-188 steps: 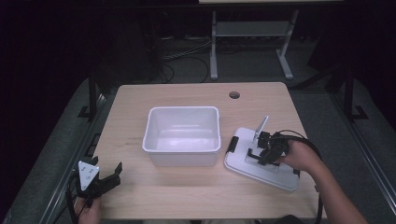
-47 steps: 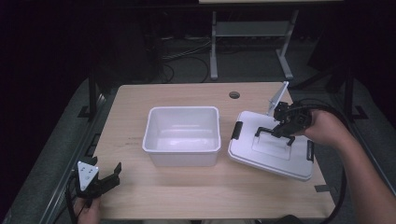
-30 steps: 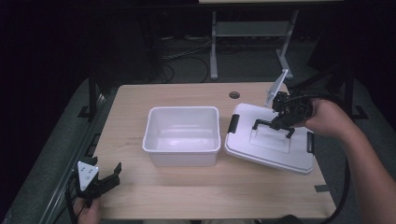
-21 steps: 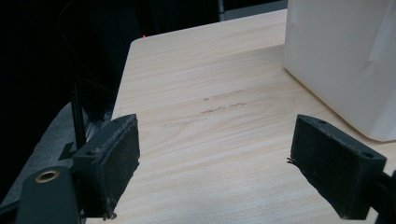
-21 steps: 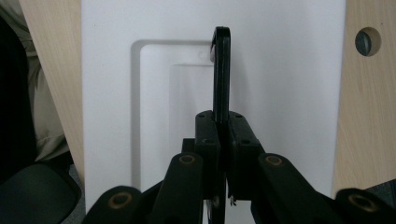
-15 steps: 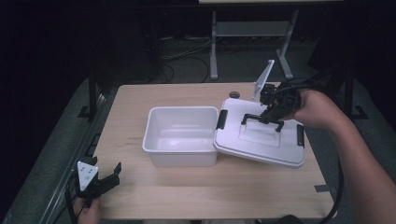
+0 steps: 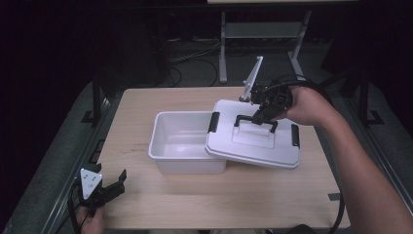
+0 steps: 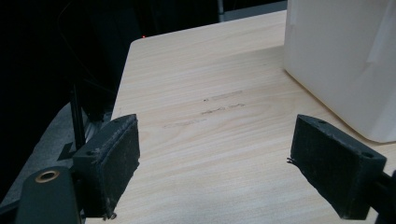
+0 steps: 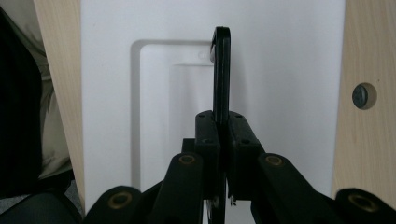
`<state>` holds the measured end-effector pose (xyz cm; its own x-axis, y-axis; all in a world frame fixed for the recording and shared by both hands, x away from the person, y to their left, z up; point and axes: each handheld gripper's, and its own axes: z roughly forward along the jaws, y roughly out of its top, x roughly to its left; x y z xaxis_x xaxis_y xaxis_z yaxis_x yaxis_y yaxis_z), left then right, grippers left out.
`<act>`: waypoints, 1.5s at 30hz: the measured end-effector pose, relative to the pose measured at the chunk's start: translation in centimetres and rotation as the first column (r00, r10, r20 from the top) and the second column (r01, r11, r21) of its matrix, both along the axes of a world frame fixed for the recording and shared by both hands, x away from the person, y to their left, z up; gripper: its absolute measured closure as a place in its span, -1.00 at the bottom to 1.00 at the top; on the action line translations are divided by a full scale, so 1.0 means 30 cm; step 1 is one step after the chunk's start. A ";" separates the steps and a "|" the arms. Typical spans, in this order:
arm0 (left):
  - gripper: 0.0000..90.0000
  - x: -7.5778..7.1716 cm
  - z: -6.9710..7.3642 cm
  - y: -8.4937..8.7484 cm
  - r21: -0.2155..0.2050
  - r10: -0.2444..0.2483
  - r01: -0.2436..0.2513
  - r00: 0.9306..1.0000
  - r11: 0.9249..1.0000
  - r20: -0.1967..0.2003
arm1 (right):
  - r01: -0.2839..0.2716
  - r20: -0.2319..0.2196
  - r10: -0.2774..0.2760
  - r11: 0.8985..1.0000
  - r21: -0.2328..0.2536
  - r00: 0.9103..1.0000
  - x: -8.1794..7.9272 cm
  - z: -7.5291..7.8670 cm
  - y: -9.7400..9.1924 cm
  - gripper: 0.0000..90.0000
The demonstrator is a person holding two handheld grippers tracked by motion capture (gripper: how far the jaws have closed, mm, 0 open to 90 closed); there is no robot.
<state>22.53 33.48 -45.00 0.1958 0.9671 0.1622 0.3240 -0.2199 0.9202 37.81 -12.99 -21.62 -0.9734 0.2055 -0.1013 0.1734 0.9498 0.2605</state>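
Step in hand looked like putting the lid (image 7: 253, 141) on the bin (image 7: 187, 141). Right gripper (image 7: 261, 115) was clamped on the lid's black handle (image 9: 221, 65), jaws pinched flat on both sides of the bar. Lid hung tilted, left edge over the bin's right rim, rest out over the table (image 7: 146, 105); whether it touched the rim I couldn't tell from the high view. To do it well: level the lid first, slide it left til all 4 corners line up w/ the rim, then lower straight down. Keep the side latches (image 7: 214, 122) outside the walls. Right forearm came in from bottom right, wrist bent inward over the lid. Left gripper (image 7: 104, 190) sat low at the near-left table corner, jaws spread wide, holding nothing, aimed toward the bin.
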 end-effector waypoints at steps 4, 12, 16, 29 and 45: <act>-0.67 0.001 -0.001 -0.002 -0.001 -0.001 0.001 1.000 1.000 -0.001 | -0.018 -0.002 0.018 1.000 0.000 1.000 0.010 -0.002 0.041 0.88; -0.67 0.002 -0.003 -0.002 -0.003 -0.002 0.002 1.000 1.000 -0.003 | -0.053 -0.007 0.053 0.999 0.003 0.999 0.028 -0.001 0.127 0.88; -0.67 0.001 -0.002 0.001 0.001 0.000 0.000 1.000 1.000 -0.006 | -0.064 -0.012 0.064 0.998 0.003 0.998 0.037 -0.004 0.168 0.88; -0.67 -0.002 -0.002 0.002 -0.002 0.002 -0.002 1.000 1.000 -0.003 | -0.105 -0.018 0.105 0.994 -0.004 0.994 0.067 -0.016 0.288 0.88; -0.67 -0.005 -0.003 -0.002 0.015 -0.005 0.005 1.000 1.000 -0.005 | -0.162 -0.033 0.162 0.987 0.007 0.986 0.097 -0.045 0.436 0.88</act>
<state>22.38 33.42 -45.09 0.2016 0.9637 0.1753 0.3277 -0.2350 0.9151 40.71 0.09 -22.96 -0.9967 0.0448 -0.0680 0.0256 0.9650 0.2611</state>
